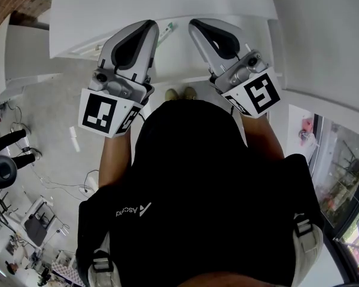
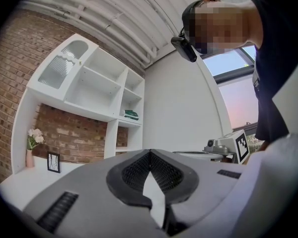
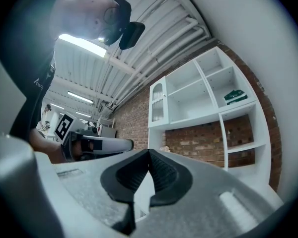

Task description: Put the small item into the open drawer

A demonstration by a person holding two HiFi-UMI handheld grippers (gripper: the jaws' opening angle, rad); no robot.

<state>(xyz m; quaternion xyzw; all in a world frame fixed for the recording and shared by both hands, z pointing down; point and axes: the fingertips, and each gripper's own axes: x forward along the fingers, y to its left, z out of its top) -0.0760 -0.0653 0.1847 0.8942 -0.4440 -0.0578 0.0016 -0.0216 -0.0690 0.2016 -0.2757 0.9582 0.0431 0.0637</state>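
Left hand-held gripper [image 1: 149, 24] and right hand-held gripper [image 1: 195, 23] are closed; shirt [image 1: 197, 178] reads "Ascend".

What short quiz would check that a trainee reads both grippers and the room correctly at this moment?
1. True or false: the left gripper holds a small item.
2. The right gripper has its jaws: A) wide apart; B) together with nothing between them; C) closed on a cloth.
3. What is the wall behind the white shelving made of?
Key: 1 false; 2 B; 3 brick.
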